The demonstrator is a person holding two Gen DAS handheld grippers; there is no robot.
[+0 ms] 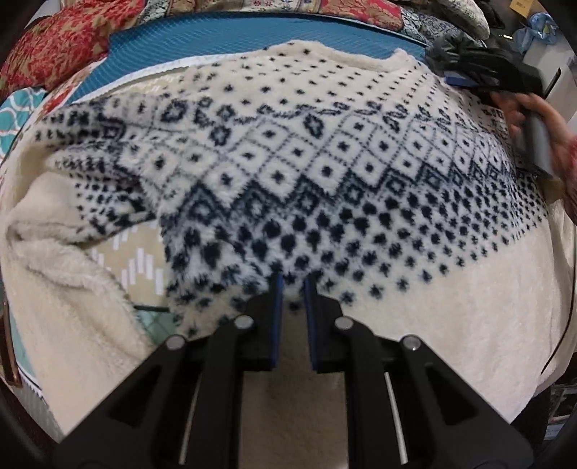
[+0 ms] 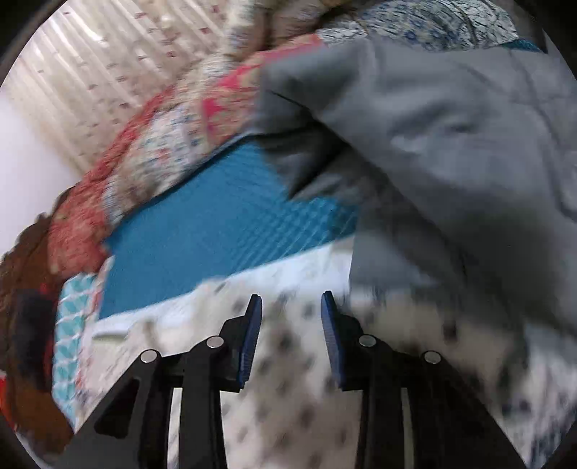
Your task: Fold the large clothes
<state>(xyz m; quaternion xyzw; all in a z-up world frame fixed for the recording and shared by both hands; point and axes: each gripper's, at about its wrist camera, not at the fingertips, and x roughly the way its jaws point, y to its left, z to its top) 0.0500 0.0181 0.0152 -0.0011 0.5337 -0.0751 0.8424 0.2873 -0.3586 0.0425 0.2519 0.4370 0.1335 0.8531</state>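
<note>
A cream fleece sweater (image 1: 324,162) with a navy diamond-and-dot pattern lies spread over the bed, one sleeve (image 1: 72,231) folded toward the left. My left gripper (image 1: 292,279) is shut on a fold of the sweater's patterned edge, and fabric bunches between its blue pads. In the blurred right wrist view, my right gripper (image 2: 291,301) stands open just above the sweater (image 2: 288,378), with nothing between its fingers. At the right edge of the left wrist view, a person's hand (image 1: 533,122) holds that right gripper over the sweater's far corner.
A teal mat (image 2: 216,223) lies under the sweater, also visible as the teal mat (image 1: 252,32) at the back. A grey garment (image 2: 450,144) is heaped to the right. Red patterned quilts (image 1: 54,47) border the back and left.
</note>
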